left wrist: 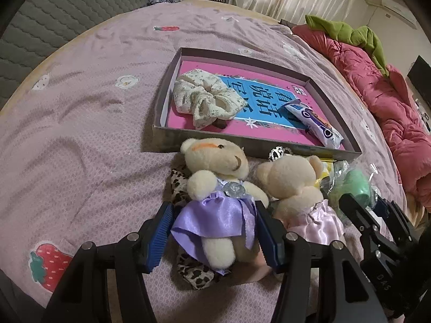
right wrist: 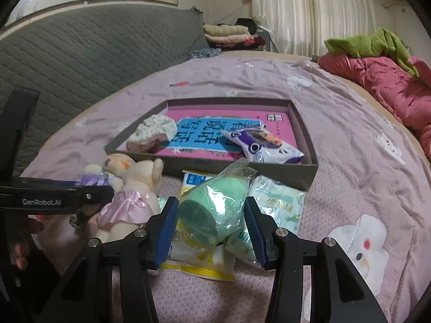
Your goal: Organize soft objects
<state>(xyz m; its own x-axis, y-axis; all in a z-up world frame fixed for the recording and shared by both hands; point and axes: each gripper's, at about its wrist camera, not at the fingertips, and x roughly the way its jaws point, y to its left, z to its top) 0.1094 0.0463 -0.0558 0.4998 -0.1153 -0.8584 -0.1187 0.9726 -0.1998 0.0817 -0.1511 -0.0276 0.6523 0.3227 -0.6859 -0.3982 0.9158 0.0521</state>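
Left gripper (left wrist: 215, 231) sits wide apart around the bear in the purple dress (left wrist: 215, 202), blue pads flanking the skirt w/ the left pad showing a small gap, right pad close against the fabric; nothing clamped yet, judging by the slack cloth. Bear lies on its back, head pointing away toward the box (left wrist: 167, 132), long axis running straight out along the fingers, so a squeeze across the waist looks like the coming move. Leopard-print cloth (left wrist: 194, 271) lies under it and may snag. Second bear in pink dress (left wrist: 299, 188) lies just beside, to the right, touching the right finger's outer side.

Right gripper (right wrist: 210, 228) likewise spread, straddling a green sponge in clear wrap (right wrist: 212, 210), which stands tilted on flat packets (right wrist: 199, 263); pads near the wrap, contact unclear. Box (right wrist: 309, 177) straight ahead of both, near edge close behind the items, already holding a floral scrunchie (left wrist: 204, 99) and a snack packet (left wrist: 315, 121). Left gripper is nearer the purple bear; right nearer the sponge.
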